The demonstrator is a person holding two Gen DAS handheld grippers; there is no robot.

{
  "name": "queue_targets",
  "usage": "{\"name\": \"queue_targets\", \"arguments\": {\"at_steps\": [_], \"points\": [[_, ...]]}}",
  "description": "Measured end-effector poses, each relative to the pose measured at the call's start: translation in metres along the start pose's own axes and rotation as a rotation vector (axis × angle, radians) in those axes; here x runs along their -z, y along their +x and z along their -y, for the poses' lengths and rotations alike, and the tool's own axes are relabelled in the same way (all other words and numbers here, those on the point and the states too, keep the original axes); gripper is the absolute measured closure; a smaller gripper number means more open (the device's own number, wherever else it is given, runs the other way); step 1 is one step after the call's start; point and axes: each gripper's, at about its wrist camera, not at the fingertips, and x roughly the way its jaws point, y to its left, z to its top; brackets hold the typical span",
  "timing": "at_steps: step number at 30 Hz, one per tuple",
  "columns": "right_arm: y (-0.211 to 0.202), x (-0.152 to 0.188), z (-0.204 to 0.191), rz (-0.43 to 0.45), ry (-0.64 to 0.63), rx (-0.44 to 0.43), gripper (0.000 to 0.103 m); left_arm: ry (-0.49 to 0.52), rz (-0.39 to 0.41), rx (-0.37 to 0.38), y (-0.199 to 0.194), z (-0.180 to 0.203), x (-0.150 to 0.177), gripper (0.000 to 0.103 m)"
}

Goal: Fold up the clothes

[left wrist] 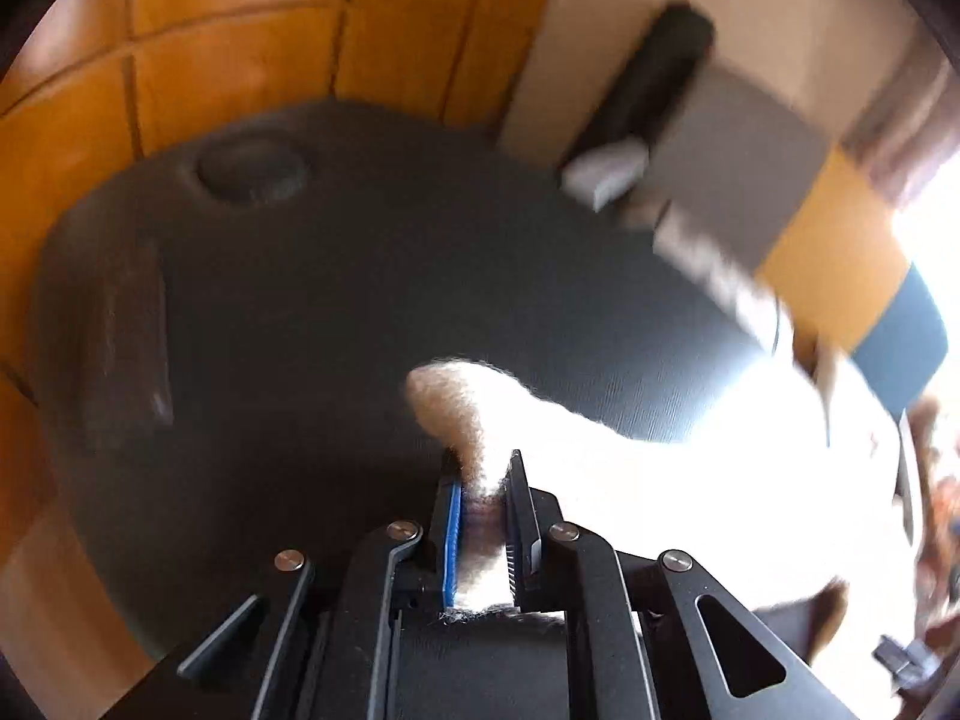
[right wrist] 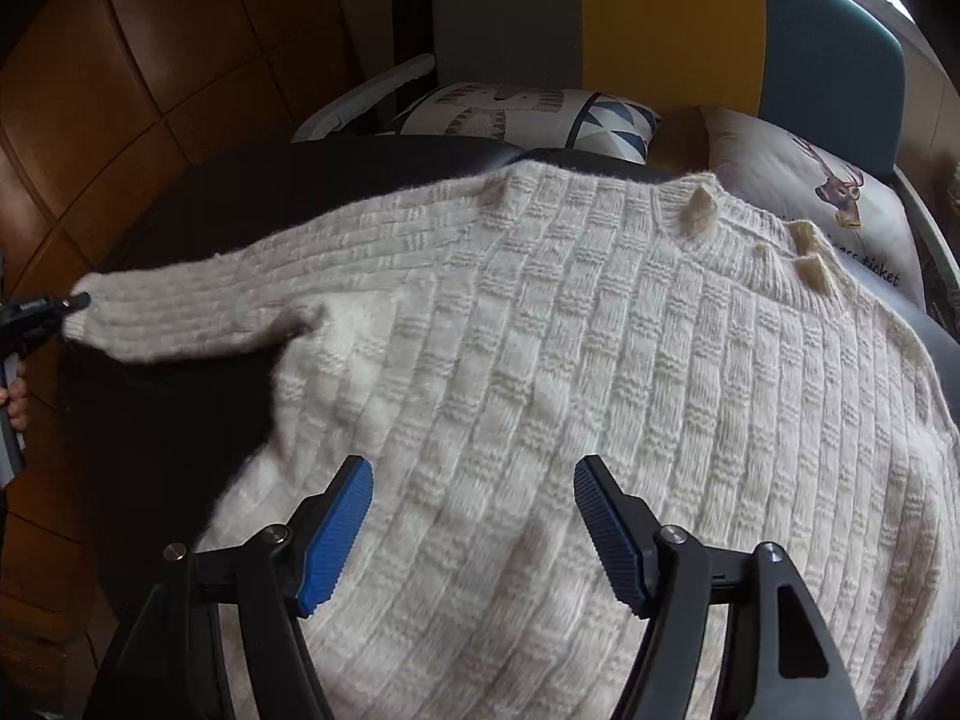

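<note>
Right wrist view shows your right tongs (right wrist: 473, 531) spread wide above the cream sweater (right wrist: 570, 360) lying flat on the dark surface (right wrist: 180, 210). Your left tongs (left wrist: 483, 516) pinch its sleeve cuff (left wrist: 456, 408) at the surface's bare left side.

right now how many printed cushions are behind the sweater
2: one with blue triangles behind the sweater at centre, one with a deer print behind its right shoulder. Others may be hidden.
</note>
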Motion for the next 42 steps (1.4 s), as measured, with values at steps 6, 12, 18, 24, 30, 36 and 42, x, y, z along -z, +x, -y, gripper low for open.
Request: {"name": "queue_targets", "arguments": {"at_steps": [6, 12, 18, 24, 30, 36, 42], "points": [[0.021, 0.008, 0.013, 0.007, 0.009, 0.031, 0.022, 0.049, -0.049, -0.134, 0.036, 0.004, -0.018, 0.091], [0.021, 0.01, 0.016, 0.022, -0.005, 0.022, 0.02, 0.042, -0.142, -0.251, 0.081, -0.005, -0.006, 0.084], [0.021, 0.01, 0.015, 0.034, -0.015, 0.005, 0.019, -0.004, -0.162, -0.274, 0.06, -0.008, -0.006, 0.077], [0.005, -0.023, 0.016, 0.088, -0.047, -0.028, 0.019, 0.128, -0.118, -0.212, 0.046, 0.033, 0.016, 0.059], [0.026, -0.081, 0.022, 0.114, -0.077, -0.03, 0.019, 0.26, -0.074, -0.149, 0.033, 0.074, 0.037, 0.058], [0.078, -0.123, 0.043, 0.032, -0.046, 0.022, 0.018, 0.269, -0.059, -0.166, 0.027, 0.072, 0.062, 0.056], [0.092, -0.126, 0.05, 0.036, 0.001, 0.077, 0.007, 0.237, -0.06, -0.225, 0.027, 0.055, 0.069, 0.052]]}}
